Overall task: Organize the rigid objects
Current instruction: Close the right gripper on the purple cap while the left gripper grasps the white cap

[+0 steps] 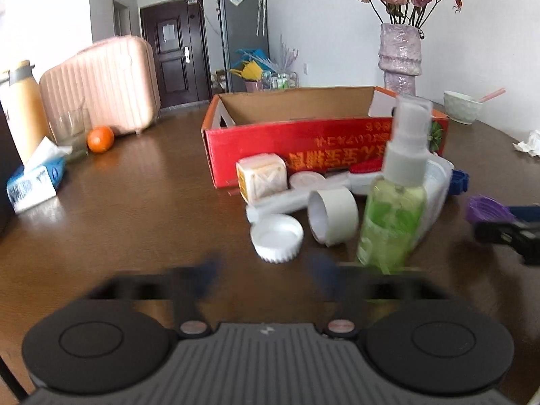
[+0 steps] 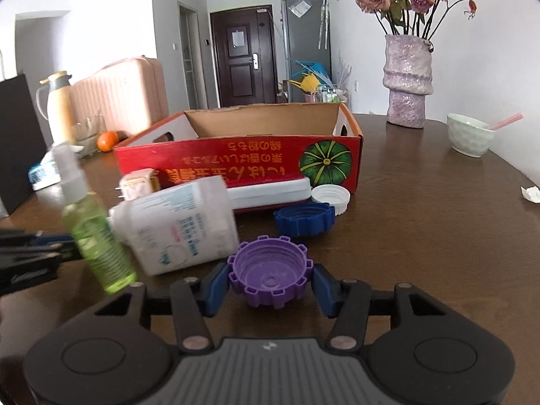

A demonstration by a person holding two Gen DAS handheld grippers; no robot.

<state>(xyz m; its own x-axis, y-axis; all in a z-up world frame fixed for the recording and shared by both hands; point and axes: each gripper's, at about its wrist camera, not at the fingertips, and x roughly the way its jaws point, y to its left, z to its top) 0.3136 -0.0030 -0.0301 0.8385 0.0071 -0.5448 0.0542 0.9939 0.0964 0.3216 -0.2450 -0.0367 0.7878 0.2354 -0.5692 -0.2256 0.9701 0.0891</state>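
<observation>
An open red cardboard box (image 1: 303, 135) (image 2: 236, 158) stands on the brown table. In front of it lie a green spray bottle (image 1: 393, 209) (image 2: 96, 226), a white bottle on its side (image 2: 182, 226), a tape roll (image 1: 332, 216), a white lid (image 1: 276, 238), a small cream box (image 1: 261, 175), a blue cap (image 2: 303, 217) and a white cap (image 2: 330, 195). My right gripper (image 2: 270, 281) holds its blue fingers (image 2: 216, 287) around a purple cap (image 2: 270, 275), touching its sides. My left gripper (image 1: 266, 273) is blurred, open and empty, just short of the white lid.
A tissue pack (image 1: 33, 182), glass (image 1: 69, 125), orange (image 1: 100, 139) and thermos (image 1: 23, 108) stand at the left. A purple vase with dried roses (image 2: 408, 81), a pale bowl (image 2: 469, 135) and crumpled paper (image 2: 531, 192) are at the right.
</observation>
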